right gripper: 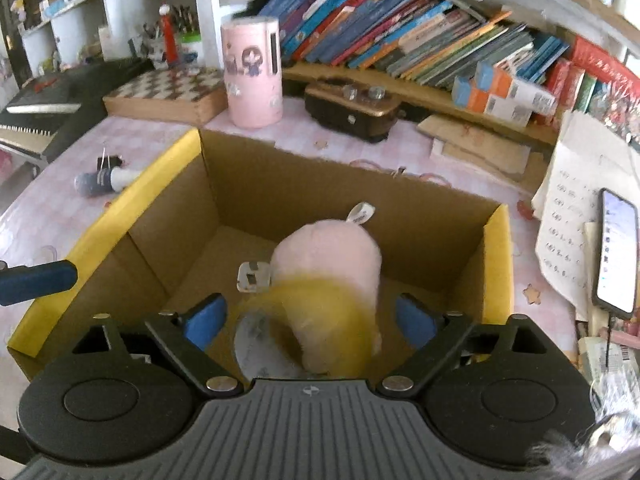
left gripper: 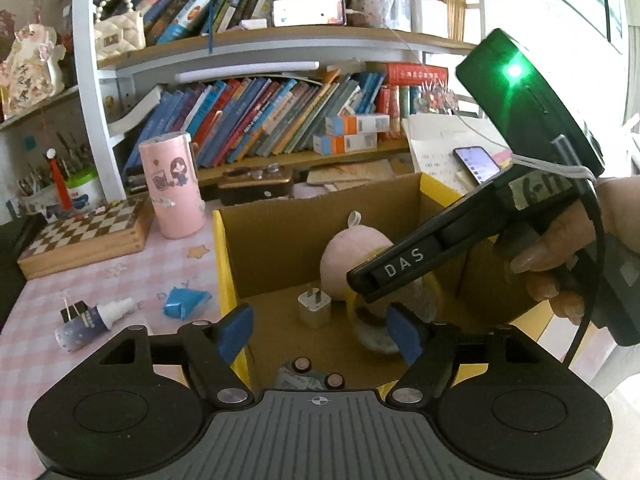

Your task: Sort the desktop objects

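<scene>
Both tools hang over the open cardboard box (right gripper: pixel 256 184) on the pink checked table (left gripper: pixel 100 280): the left tool (left gripper: pixel 320 330) stands wide and empty, and the right tool (right gripper: pixel 310 316) is spread wide too, gripping nothing. In the box lie a pink plush toy (right gripper: pixel 332 256), a white charger plug (left gripper: pixel 314 308) and a blurred yellow-rimmed thing. A small spray bottle (left gripper: pixel 96 318) and a blue scrap (left gripper: pixel 184 300) lie near the table's left edge.

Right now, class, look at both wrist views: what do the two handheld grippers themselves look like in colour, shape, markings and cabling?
Each gripper, left gripper and right gripper, has a black frame with two round housings, a ribbed grey centre plate, silver pivot bolts and blue finger pads. Seen from the left wrist, the right gripper's black side bears white letters DAS, a taped handwritten label, a black cable and a green light on its top unit.
</scene>
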